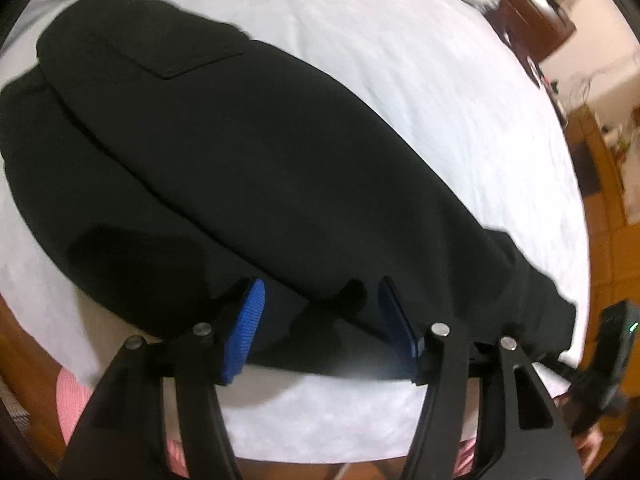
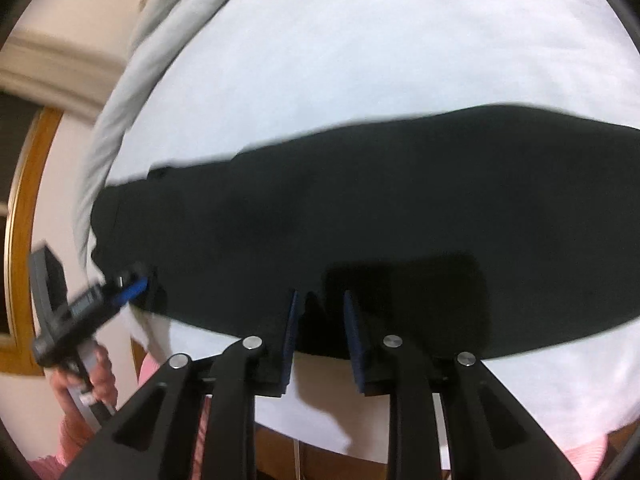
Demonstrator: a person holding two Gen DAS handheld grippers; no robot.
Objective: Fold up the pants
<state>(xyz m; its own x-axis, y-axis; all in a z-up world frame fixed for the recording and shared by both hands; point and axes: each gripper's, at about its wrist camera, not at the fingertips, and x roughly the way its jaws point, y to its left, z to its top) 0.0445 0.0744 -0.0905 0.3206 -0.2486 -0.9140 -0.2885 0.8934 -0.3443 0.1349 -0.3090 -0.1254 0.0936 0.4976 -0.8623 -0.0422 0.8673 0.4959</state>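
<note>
Looking through the left wrist view, we see the black pants (image 1: 256,168) lying lengthwise on the white bed (image 1: 440,100), with the left gripper (image 1: 320,300) spread apart at their near edge. In the right wrist view, the right gripper (image 2: 320,308) also stands apart, over the near edge of the pants.

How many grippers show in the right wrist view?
2. The right gripper is front and centre, jaws apart over the near edge of the pants. The left gripper is far left by the pants' end, held in a hand.
</note>
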